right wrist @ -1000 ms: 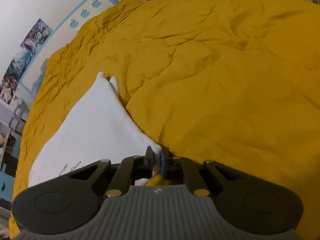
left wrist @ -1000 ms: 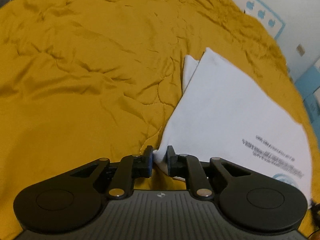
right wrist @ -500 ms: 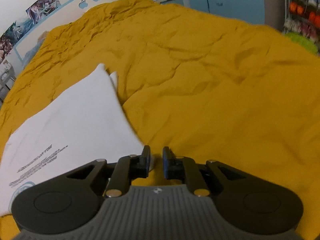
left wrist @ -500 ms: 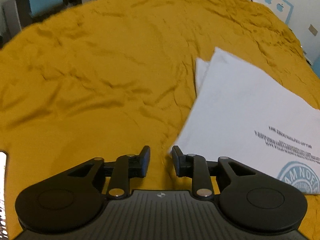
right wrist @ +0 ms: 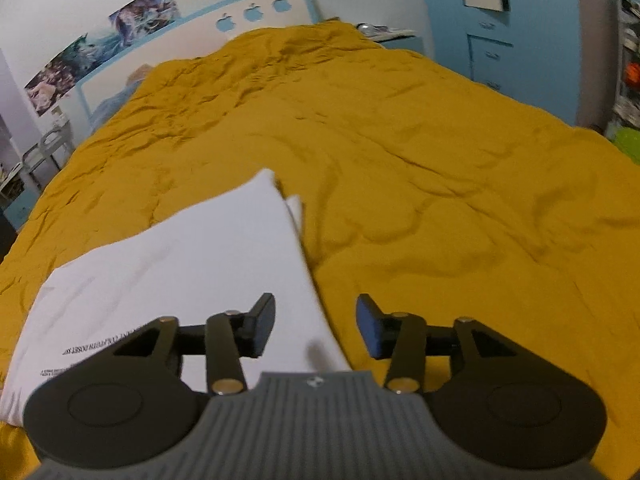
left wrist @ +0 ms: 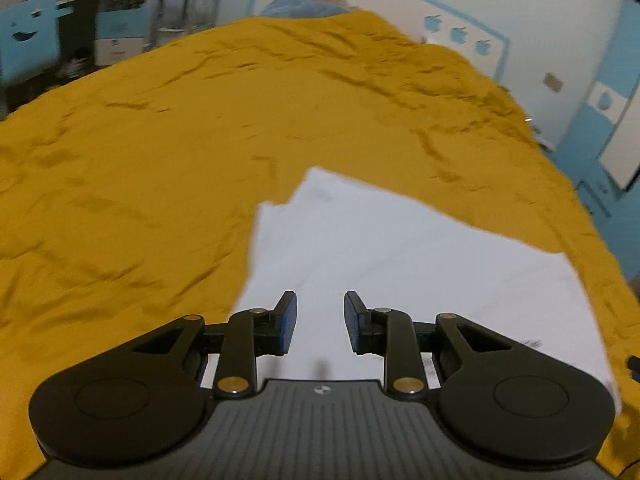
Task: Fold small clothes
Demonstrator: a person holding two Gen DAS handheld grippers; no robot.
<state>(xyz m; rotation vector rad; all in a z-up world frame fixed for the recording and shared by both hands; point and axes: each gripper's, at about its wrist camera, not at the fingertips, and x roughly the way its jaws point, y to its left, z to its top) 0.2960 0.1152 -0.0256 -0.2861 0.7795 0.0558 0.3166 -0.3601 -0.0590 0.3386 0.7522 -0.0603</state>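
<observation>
A white folded garment (left wrist: 400,264) with dark printed lettering lies flat on the mustard-yellow bedspread (left wrist: 160,152). My left gripper (left wrist: 320,320) is open and empty, raised above the garment's near left part. In the right wrist view the garment (right wrist: 180,264) lies at the lower left on the bedspread (right wrist: 440,184). My right gripper (right wrist: 316,324) is open and empty, raised over the garment's near right edge. A second white layer peeks out at the garment's far corner.
A white and blue headboard (right wrist: 240,20) with apple shapes stands at the bed's far end. A blue cabinet (right wrist: 500,40) stands to the right of the bed. Blue furniture and clutter (left wrist: 80,40) sit beyond the bed's left side.
Both grippers were shut on the garment's near corners. They have let go, opened wide and lifted up and back. The garment now lies flat.
</observation>
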